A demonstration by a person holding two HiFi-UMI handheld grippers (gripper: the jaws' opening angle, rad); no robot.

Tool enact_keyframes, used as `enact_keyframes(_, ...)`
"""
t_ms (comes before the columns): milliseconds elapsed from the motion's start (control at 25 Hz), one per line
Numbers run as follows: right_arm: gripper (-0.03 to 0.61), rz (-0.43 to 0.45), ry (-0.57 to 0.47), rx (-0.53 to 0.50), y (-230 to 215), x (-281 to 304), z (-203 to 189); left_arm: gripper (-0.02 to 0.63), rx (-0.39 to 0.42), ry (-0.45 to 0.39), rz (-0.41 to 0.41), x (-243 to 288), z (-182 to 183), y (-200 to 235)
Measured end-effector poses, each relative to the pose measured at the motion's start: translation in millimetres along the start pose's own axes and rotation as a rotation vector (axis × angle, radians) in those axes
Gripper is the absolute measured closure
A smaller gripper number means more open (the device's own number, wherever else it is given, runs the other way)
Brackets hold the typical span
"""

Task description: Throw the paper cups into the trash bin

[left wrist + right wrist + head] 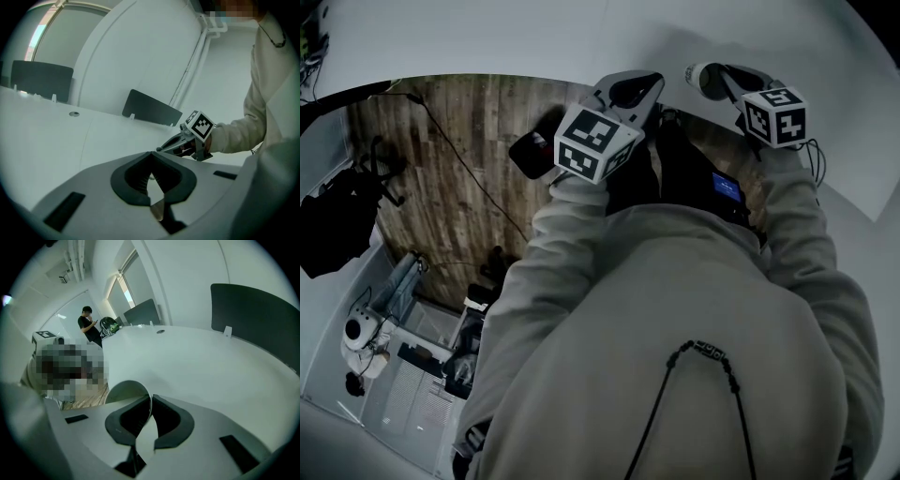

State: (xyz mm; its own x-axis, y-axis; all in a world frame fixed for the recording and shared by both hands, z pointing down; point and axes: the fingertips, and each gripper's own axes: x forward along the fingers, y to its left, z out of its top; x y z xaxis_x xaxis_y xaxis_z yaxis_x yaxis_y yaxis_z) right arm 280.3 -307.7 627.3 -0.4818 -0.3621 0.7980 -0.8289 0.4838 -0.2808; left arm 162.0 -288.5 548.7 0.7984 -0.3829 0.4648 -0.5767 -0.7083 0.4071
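Pickup: right gripper [151, 399] is pinching paper cup [124, 390], left gripper [151, 161] pressed together; next, probably carrying to trash bin.

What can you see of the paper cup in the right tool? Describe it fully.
The paper cup is white, thin-walled, seemingly plain paper, with a round open rim. It is tilted sideways over the white table. The right tool is shut on its wall, one jaw inside the mouth, one outside. Nothing else visibly touches it.
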Motion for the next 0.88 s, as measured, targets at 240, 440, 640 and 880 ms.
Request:
enact_keyframes(240, 0.538, -0.014, -0.088, -0.041, 14, -18, 21, 0.612, 0.011, -0.082, 0.018, -20, 22, -2)
enact_keyframes(440, 0.538, -0.025, -0.181, -0.080, 11, -46, 54, 0.612, 0.061, -0.144, 0.052, -31, 64, -9)
enact_keyframes(640, 0.538, -0.041, -0.264, -0.120, 16, -86, 81, 0.612, 0.076, -0.221, 0.077, -56, 95, -25)
enact_keyframes(880, 0.538, -0.068, -0.350, -0.176, 26, -132, 120, 0.612, 0.156, -0.293, 0.102, -81, 140, -41)
